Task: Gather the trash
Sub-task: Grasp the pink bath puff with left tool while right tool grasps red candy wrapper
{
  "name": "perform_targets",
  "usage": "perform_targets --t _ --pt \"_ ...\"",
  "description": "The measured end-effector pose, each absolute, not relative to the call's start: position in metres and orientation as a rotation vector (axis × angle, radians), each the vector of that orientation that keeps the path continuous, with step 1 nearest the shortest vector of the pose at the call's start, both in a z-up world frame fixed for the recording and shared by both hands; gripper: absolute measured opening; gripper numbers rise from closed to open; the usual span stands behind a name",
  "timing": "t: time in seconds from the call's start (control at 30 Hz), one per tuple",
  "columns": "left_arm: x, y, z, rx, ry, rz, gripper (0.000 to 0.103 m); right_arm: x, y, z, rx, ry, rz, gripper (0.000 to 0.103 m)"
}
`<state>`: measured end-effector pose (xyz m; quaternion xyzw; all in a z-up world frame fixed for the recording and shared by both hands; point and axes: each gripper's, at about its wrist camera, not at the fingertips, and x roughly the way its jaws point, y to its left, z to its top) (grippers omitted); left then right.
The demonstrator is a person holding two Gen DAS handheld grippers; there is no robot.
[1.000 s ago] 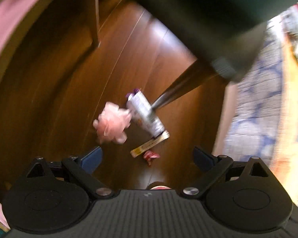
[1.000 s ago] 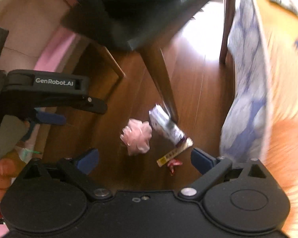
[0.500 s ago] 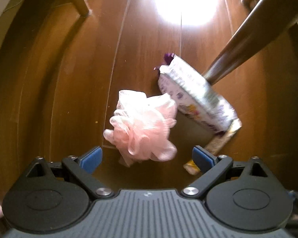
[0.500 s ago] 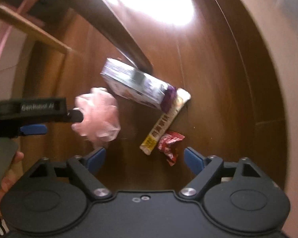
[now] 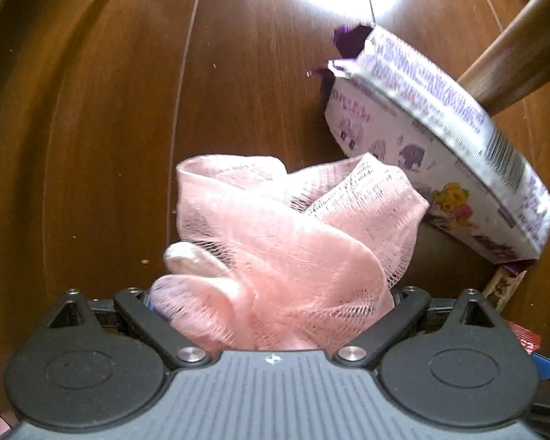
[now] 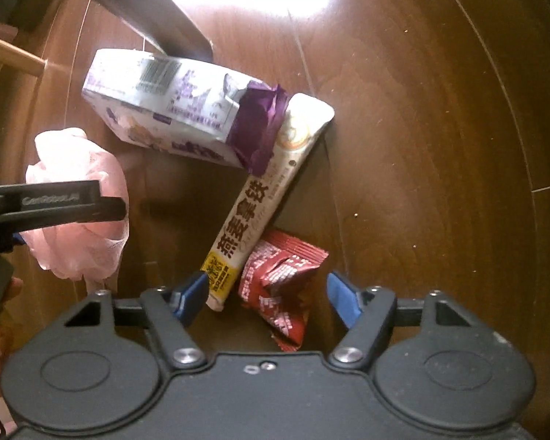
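Your L gripper point(image 5: 271, 304) points down over the pink mesh pouf point(image 5: 286, 242); mesh fills the gap btwn the jaws and hides the pads, so can't tell if it's gripped or how wide they stand. Your R gripper point(image 6: 266, 293) is closing, blue pads still apart, w/ the red wrapper point(image 6: 280, 278) btwn them, untouched, and the end of the long sachet point(image 6: 260, 198) just by the left pad. Purple-and-white box point(image 6: 165, 106) lies propped against the chair leg point(image 6: 146, 11), its end resting on the sachet. All on the wood floor point(image 6: 421, 128).
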<state>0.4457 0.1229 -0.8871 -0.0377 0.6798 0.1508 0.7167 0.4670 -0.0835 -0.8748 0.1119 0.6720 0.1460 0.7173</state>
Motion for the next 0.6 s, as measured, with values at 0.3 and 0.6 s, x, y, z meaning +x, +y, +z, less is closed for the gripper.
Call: perform_targets --t 0.3,0.6 --pt "0.445 0.116 -0.883 -0.089 1.545 0.334 0.054 0.459 -0.074 -0.868 0.245 1.503 0.308 0.042" --pt "0.423 0.107 -0.831 -0.201 1.56 0.441 0.039 0.431 -0.089 -0.789 0.221 1.464 0.338 0.039"
